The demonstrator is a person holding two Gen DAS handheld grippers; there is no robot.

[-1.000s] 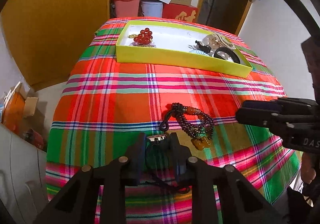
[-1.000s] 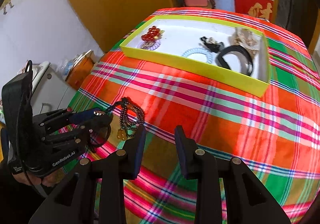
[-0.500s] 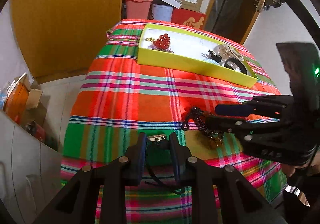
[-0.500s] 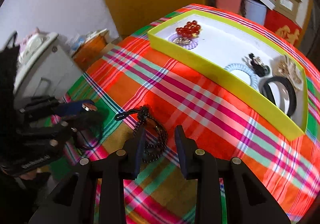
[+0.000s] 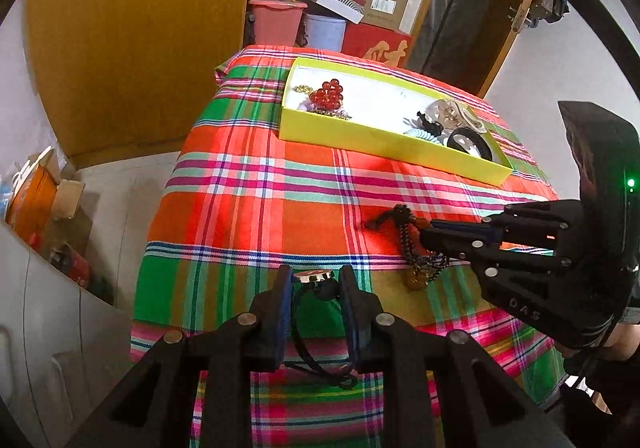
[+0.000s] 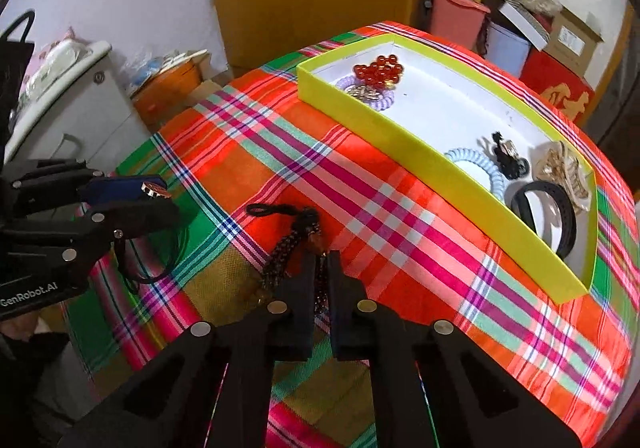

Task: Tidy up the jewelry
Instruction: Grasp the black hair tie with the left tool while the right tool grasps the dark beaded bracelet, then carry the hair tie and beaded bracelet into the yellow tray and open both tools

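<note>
Dark beads of the bracelet [image 6: 292,244] lie on the plaid tablecloth [image 6: 384,204], well short of the yellow tray [image 6: 400,128]. The right gripper [image 6: 320,268] has its jaws pinched together on the strand. The left gripper [image 5: 314,284] is partly closed on a small round pendant [image 5: 314,275] with a black cord. Lifting the bracelet straight up until its tassel clears the cloth looks safest, so nothing drags or snags on the way to the tray.

The right gripper [image 6: 320,268] has been brought over the dark bead necklace [image 6: 288,244] at 6 o'clock, and its jaws closed on the strands.
</note>
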